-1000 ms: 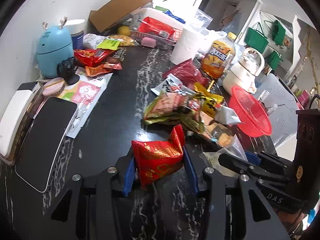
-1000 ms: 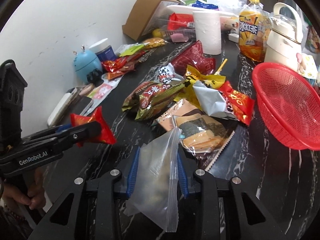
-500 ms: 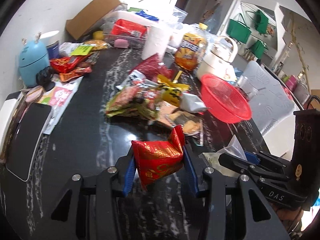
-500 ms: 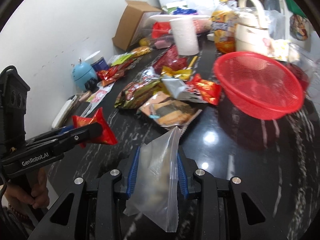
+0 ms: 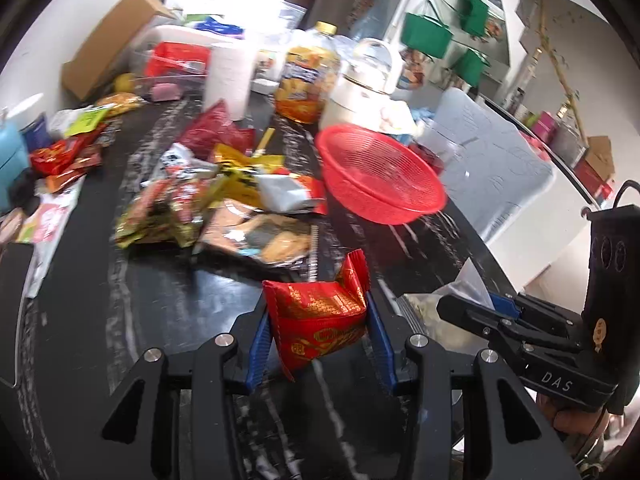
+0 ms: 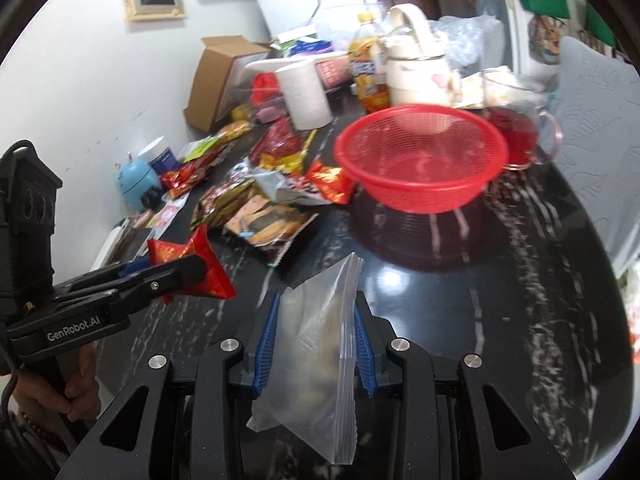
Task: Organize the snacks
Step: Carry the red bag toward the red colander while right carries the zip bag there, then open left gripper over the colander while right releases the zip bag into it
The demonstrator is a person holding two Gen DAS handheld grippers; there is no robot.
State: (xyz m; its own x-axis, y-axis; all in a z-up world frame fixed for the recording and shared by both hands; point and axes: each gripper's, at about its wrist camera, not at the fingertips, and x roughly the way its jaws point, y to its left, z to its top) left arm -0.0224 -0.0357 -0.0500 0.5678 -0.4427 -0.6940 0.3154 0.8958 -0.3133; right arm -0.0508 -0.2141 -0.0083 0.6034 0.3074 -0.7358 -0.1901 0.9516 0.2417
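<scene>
Landmark: red basket [image 6: 420, 160], upright on the dark table [image 6: 540, 280], appears empty. All places given rel. to it.

1. Snack heap [image 5: 224, 204], left of basket. Mixed packets lying loose and overlapping; nearest ones touch or nearly touch the basket wall. Prob. unsorted stock awaiting pickup.
2. Paper roll [image 6: 304, 96], juice bottle [image 6: 368, 76], cream jug [image 6: 416, 72], behind basket, upright. Not snacks; likely just parked at the table's back.
3. Glass mug [image 6: 520, 140] w/ red drink, just right of basket, behind its rim.

Held items, left to right:

4. Left gripper [image 5: 316, 340], in front of basket and to its left, above the table. Jaws nearly closed, blue pads pressing both sides of a red packet [image 5: 320, 316]. Packet sits crosswise, one crimped end sticking up. Clear of the table, so carried, not resting. Judged: gripped across the body so it can't slip en route.
5. Right gripper [image 6: 316, 344], in front of basket, closer to centre. Jaws nearly closed on a clear zip bag [image 6: 320, 344] w/ pale contents, hard to ID. Bag stands on edge, seal strip on its right side, lower corner hanging below the pads.

Both grippers side by side, aimed toward the basket. Judged: both loads bound for the basket, the only open container near. Drop not yet made.
</scene>
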